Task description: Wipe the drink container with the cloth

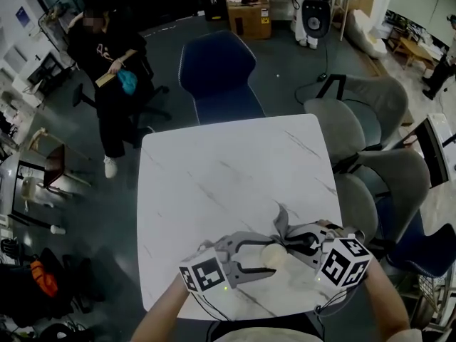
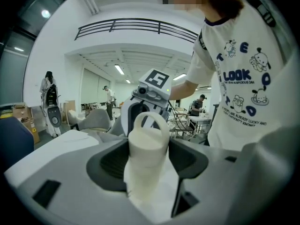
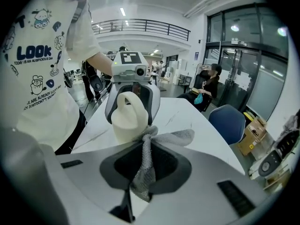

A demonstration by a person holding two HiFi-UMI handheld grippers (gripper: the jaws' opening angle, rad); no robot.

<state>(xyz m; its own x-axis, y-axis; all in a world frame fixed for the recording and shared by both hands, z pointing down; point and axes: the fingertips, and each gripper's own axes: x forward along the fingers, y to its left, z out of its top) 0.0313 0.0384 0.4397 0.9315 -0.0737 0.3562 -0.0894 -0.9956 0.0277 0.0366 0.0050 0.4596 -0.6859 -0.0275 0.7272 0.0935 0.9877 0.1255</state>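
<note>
Marble table [image 1: 214,184] below drink container [image 1: 273,256]; blue chair [image 1: 217,77], grey chairs [image 1: 349,127] around.

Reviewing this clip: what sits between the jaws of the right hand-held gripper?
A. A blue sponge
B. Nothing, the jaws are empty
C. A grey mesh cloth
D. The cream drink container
C: the right gripper view shows the right hand-held gripper pinched shut on the grey mesh cloth, while the cream drink container sits in the left hand-held gripper.

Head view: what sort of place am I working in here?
Probably an open office or lab hall: a white table with office chairs around it, cardboard boxes, and a balcony railing overhead.
</note>
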